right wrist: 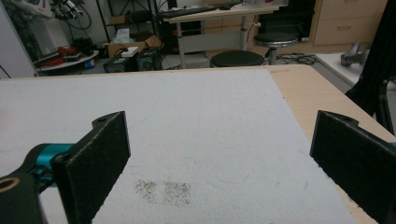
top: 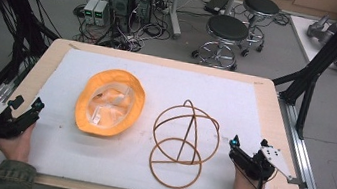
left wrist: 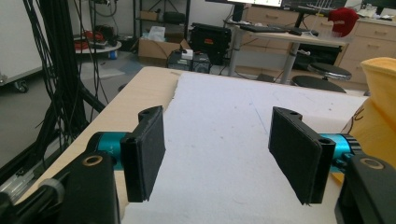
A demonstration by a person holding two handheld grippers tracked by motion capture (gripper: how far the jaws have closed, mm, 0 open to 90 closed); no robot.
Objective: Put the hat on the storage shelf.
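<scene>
Nothing looks begun — the yellow hat point(top: 110, 102) lies beside the wire frame point(top: 184, 144), untouched; left gripper point(top: 22, 112) and right gripper point(top: 244, 154) gape empty.

One yellow hat point(top: 110, 102); one wire frame point(top: 184, 142); two stools point(top: 227, 30); two grippers point(top: 19, 112).

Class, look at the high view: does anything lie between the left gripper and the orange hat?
Nothing visible does. Only bare white mat lies between the open left gripper and the orange hat. The wire frame sits on the hat's far side.
</scene>
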